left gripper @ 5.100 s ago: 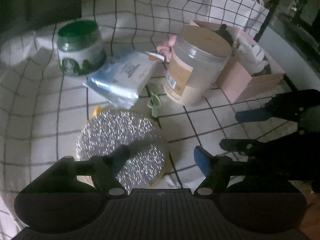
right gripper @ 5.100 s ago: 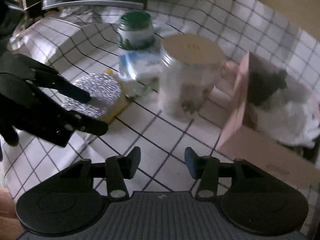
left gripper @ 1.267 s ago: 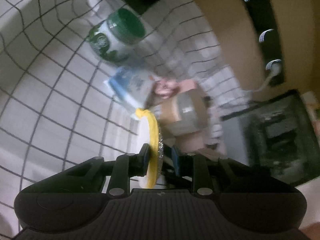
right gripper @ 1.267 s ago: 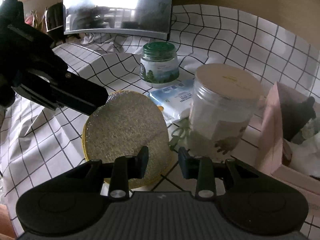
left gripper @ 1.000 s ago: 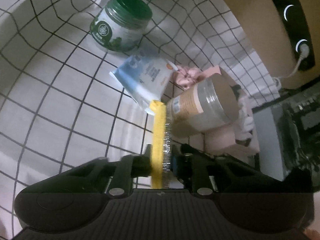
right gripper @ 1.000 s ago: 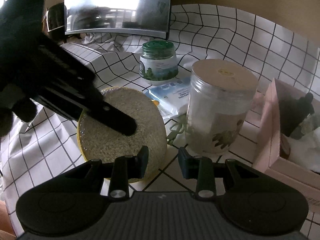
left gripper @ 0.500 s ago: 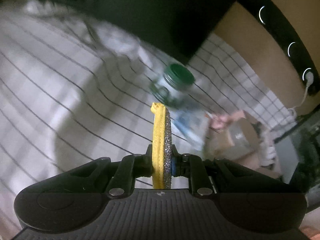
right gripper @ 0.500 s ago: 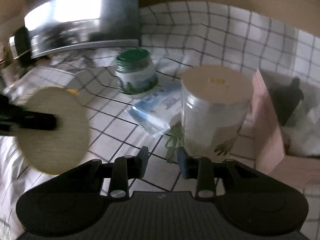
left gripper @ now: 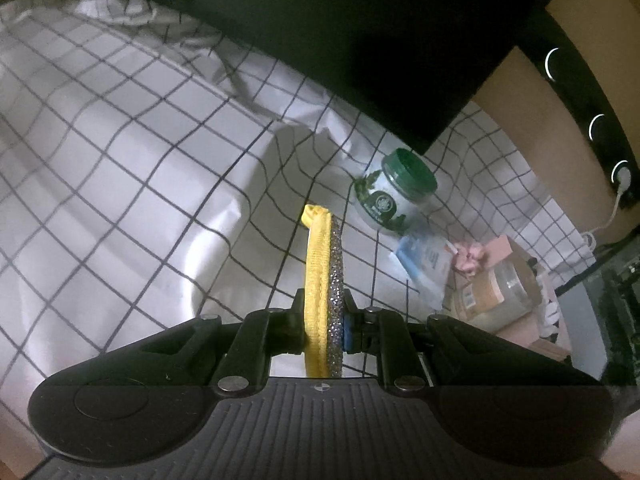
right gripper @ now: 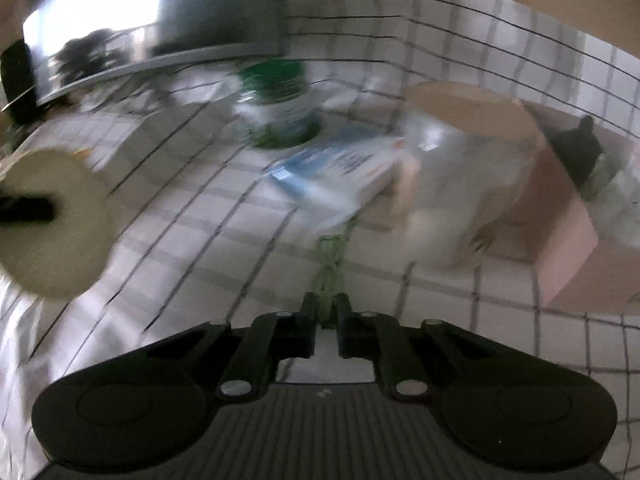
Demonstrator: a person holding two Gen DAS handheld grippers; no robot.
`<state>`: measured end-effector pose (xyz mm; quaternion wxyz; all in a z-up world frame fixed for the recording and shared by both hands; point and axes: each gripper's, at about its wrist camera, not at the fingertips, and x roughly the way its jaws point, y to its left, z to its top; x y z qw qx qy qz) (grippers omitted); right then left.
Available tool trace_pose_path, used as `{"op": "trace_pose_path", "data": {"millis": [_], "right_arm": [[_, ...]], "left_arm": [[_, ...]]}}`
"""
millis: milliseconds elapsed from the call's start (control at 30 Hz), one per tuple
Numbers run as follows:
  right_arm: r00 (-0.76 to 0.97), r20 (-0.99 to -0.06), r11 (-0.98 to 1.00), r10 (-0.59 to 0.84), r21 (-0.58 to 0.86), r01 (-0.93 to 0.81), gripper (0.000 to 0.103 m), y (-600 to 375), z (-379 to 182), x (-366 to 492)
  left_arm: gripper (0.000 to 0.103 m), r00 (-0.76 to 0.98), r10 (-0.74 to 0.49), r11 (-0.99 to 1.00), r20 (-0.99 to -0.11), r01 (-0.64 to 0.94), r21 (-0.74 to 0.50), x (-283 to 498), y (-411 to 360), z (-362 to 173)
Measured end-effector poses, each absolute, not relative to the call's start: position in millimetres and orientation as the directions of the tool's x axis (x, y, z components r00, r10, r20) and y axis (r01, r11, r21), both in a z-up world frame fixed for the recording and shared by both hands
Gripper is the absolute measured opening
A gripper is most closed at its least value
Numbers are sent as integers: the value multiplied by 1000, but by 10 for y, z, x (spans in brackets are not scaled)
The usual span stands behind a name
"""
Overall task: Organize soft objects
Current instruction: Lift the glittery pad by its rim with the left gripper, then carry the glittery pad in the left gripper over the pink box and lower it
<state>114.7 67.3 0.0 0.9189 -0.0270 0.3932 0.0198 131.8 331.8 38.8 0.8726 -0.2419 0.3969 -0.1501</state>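
My left gripper (left gripper: 323, 312) is shut on a round scrub pad (left gripper: 322, 280), yellow on one side and glittery silver on the other, held edge-on above the checked cloth. The pad also shows in the blurred right wrist view (right gripper: 52, 220) at far left. My right gripper (right gripper: 325, 304) is nearly shut around a green cord (right gripper: 330, 264) lying on the cloth. A pink box (right gripper: 560, 216) with soft items stands at the right. A pink scrunchie (left gripper: 470, 258) lies beside it.
A green-lidded jar (left gripper: 394, 194), a blue wipes pack (left gripper: 426, 264) and a large clear jar with a tan lid (left gripper: 496, 292) stand on the checked cloth (left gripper: 120, 184). A dark appliance (left gripper: 360, 40) rises behind.
My left gripper has carried the pad further left, away from the jars. My right gripper has moved down to the green cord and closed its fingers around it.
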Motion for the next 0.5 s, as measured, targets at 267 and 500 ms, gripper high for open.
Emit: {"op": "trace_pose_path", "data": {"millis": [267, 500], "right_arm": [[727, -685, 983, 45, -101, -156, 9, 909, 332, 1027], [815, -572, 975, 87, -117, -187, 9, 896, 996, 1241]], "left_arm": [[18, 626, -496, 815, -602, 96, -571, 1449, 3272, 344], [18, 715, -463, 845, -524, 178, -504, 1739, 3108, 933]]}}
